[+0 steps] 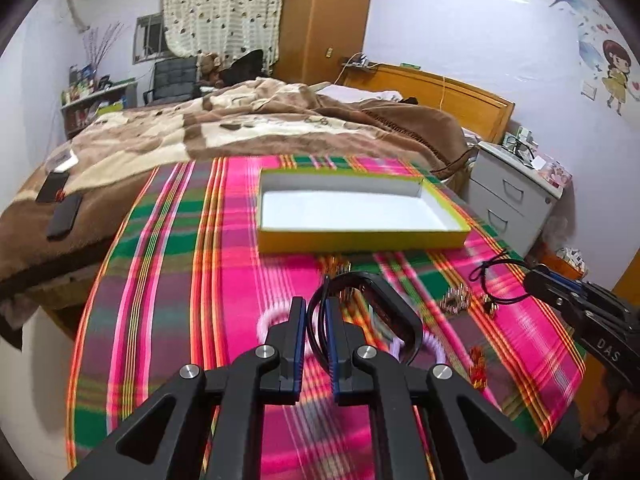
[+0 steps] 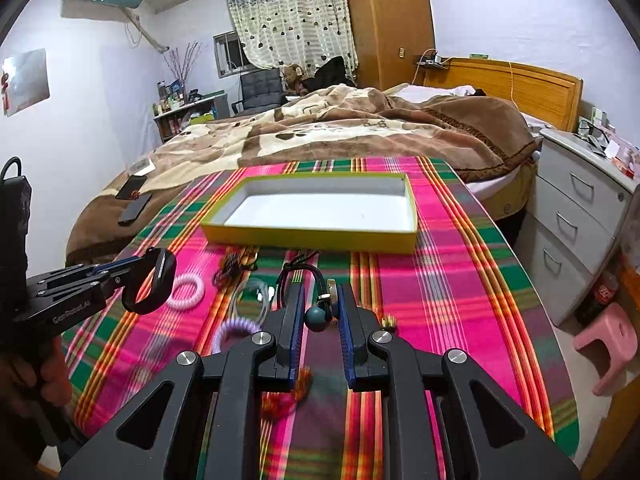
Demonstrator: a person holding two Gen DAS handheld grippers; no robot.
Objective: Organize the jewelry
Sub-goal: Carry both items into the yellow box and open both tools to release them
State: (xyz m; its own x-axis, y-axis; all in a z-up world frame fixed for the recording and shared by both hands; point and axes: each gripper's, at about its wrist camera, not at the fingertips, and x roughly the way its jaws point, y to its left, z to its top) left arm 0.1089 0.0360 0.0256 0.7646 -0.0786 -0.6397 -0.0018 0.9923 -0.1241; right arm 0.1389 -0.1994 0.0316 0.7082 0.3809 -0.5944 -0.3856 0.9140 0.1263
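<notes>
An empty yellow-green box (image 1: 360,236) with a white inside stands on the plaid cloth ahead; it also shows in the right wrist view (image 2: 312,236). My left gripper (image 1: 317,308) is shut on a black band bracelet (image 1: 400,312) and holds it above the cloth; in the right wrist view the bracelet (image 2: 154,280) hangs from the left gripper (image 2: 136,266). My right gripper (image 2: 320,294) is shut on a black cord necklace (image 2: 304,272) with a dark teal bead (image 2: 318,318). In the left wrist view the cord (image 1: 494,266) hangs from the right gripper (image 1: 534,276).
Loose on the cloth are pink and lilac coil hair ties (image 2: 186,292), a clear ring (image 2: 256,296), a dark tassel (image 2: 234,266), red charms (image 2: 284,398), and gold pieces (image 1: 456,300). A bed (image 2: 340,128) lies behind the table, drawers (image 2: 580,208) to the right.
</notes>
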